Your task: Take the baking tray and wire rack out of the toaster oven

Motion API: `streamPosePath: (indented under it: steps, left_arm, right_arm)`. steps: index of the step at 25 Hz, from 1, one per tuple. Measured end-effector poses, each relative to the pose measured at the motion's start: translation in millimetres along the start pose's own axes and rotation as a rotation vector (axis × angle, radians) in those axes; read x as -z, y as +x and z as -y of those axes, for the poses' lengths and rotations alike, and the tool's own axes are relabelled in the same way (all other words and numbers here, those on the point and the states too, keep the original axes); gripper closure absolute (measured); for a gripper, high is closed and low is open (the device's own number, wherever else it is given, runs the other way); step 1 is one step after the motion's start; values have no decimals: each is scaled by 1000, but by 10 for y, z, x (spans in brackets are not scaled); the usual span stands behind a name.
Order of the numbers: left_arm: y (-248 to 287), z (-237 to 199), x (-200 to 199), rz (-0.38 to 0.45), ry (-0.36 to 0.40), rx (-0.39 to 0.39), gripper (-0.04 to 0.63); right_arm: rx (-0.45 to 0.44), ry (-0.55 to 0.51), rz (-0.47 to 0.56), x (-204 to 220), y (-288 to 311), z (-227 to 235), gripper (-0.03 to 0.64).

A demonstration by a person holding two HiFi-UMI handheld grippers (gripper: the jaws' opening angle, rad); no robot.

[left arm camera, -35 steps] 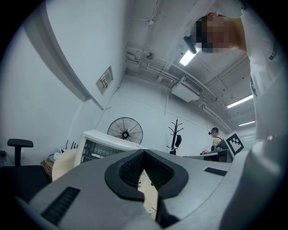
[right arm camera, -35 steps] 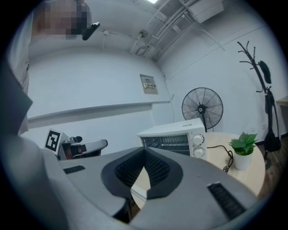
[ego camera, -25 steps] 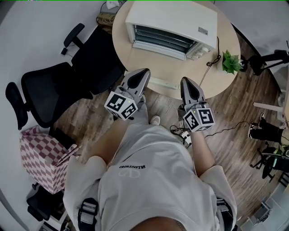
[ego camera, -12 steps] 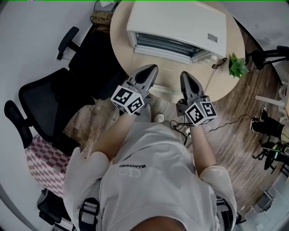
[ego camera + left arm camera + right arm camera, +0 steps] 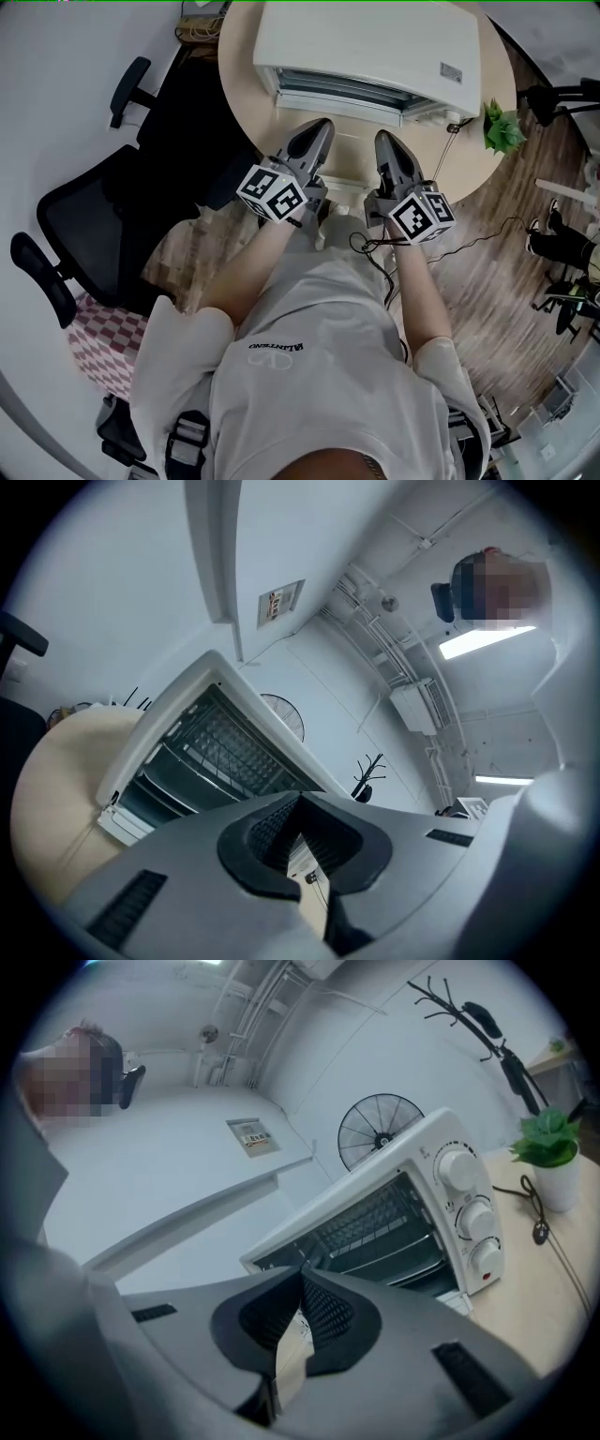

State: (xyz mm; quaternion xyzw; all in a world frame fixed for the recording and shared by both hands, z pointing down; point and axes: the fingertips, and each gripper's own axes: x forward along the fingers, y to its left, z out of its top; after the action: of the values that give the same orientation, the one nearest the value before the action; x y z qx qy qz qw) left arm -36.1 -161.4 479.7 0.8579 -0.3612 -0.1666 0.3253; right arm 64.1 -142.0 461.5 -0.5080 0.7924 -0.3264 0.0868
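A white toaster oven [image 5: 375,42] stands on a round beige table [image 5: 248,75], its front open toward me. The wire rack [image 5: 342,87] shows as bars inside the opening. In the left gripper view the rack [image 5: 230,747] lies above a dark baking tray [image 5: 173,785]; the right gripper view shows the rack [image 5: 375,1218] and the tray [image 5: 408,1260] too. My left gripper [image 5: 322,125] and right gripper [image 5: 382,139] are both shut and empty. They point side by side at the oven's front from just short of it.
A black office chair [image 5: 103,216] stands left of the table. A small potted plant [image 5: 502,127] sits on the table's right edge, and a cable [image 5: 469,239] trails on the wooden floor. Three knobs [image 5: 473,1213] line the oven's right side. A pink checkered box [image 5: 98,333] stands at lower left.
Both grippers have moved forward from over the floor to the table's near edge, closer to the oven's opening. Both stayed shut.
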Motion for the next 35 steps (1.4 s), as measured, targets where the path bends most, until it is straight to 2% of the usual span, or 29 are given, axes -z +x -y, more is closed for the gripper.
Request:
streamPosePath:
  steps: [2,6,13,18,23,24,25,29,33,35]
  left_arm:
    - [50,-48,4,20,-34,3,594]
    - [188,-160,49,59,-151,3,589]
    - [415,-321,197,88,-294,-28,529]
    - [514,-510,272,125,-340,-38,499]
    - [627,-725,274,165,-420,-73,488]
    - [647,-767,284,169,-432,-74,478]
    - [664,-807,300,172,-440,-74,471]
    - [733,-897,351,181,-467,-76,469]
    - [849,-961,350,231,-575,-82,469]
    - [889,-985,344,239,-601,-83,469]
  right_arm:
    - [-11,41,3,5,55,61,583]
    - [-21,78,-1,4,159,223,583]
    - [-26,201,-1,43,332,528,583]
    - [-63,192,-4,55,468,523,583]
    - [-72,269,-3,109,594,679,581]
    - [-75,286,1,121,620,721,520]
    - [-77,301,4,132,646,755,502]
    - [-63,335,14,132,743,836,502]
    - [-44,406,47,116,838,994,502]
    - [-41,430,63,106,885,1036,502]
